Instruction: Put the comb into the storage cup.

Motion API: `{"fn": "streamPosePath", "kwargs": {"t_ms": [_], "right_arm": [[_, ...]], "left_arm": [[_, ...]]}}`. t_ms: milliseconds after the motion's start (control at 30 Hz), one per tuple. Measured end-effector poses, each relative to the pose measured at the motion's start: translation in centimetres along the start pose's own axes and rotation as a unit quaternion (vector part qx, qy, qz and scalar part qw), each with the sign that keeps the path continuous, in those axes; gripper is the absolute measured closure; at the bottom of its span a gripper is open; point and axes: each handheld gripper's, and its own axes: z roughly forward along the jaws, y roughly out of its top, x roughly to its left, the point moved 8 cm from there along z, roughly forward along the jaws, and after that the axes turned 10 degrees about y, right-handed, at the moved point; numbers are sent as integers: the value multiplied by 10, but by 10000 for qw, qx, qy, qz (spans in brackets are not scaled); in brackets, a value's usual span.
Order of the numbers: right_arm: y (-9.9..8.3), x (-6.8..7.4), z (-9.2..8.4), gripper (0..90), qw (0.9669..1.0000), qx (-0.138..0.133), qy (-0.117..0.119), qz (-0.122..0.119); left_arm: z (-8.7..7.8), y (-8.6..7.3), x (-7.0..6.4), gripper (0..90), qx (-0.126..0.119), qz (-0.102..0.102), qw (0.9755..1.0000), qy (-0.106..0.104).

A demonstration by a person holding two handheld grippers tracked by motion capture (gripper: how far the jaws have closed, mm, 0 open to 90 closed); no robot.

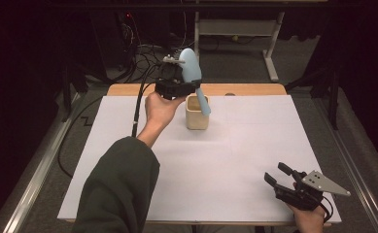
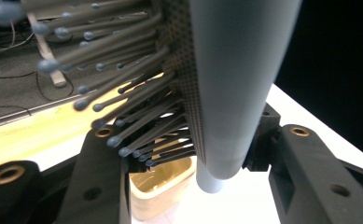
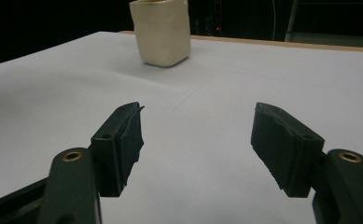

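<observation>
Your left gripper (image 1: 180,81) clamped on light-blue hairbrush (image 1: 192,68), at table's 12 o'clock, well above surface. Brush long axis runs head-up, handle tip slanting down toward 5 o'clock, hanging just over cream cup (image 1: 197,112) mouth. Cup directly below jaws; lower along handle axis, you'd likely seat it. Your right gripper (image 1: 284,180) idle at 5 o'clock, jaws apart, empty, well apart from cup. No readable brands or writing.
</observation>
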Motion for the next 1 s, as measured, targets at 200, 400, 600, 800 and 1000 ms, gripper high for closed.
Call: {"fn": "streamPosePath", "kwargs": {"t_ms": [200, 400, 600, 800, 1000], "right_arm": [[0, -2, -1, 342, 10000, -31, 0, 76], [-1, -2, -2, 340, 9999, -51, -20, 87], [-1, -2, -2, 340, 9999, -50, -26, 105], [-1, -3, -3, 340, 9999, -78, -58, 87], [-1, -3, -4, 340, 9999, -87, -50, 108]], "left_arm": [[3, 2, 6, 547, 19, -57, 10000, 66], [6, 6, 7, 547, 9, -35, 9999, 167], [14, 7, 12, 547, 35, -131, 9996, 262], [22, 6, 18, 547, 53, -224, 9991, 365], [27, 5, 23, 547, 71, -297, 9986, 431]]}}
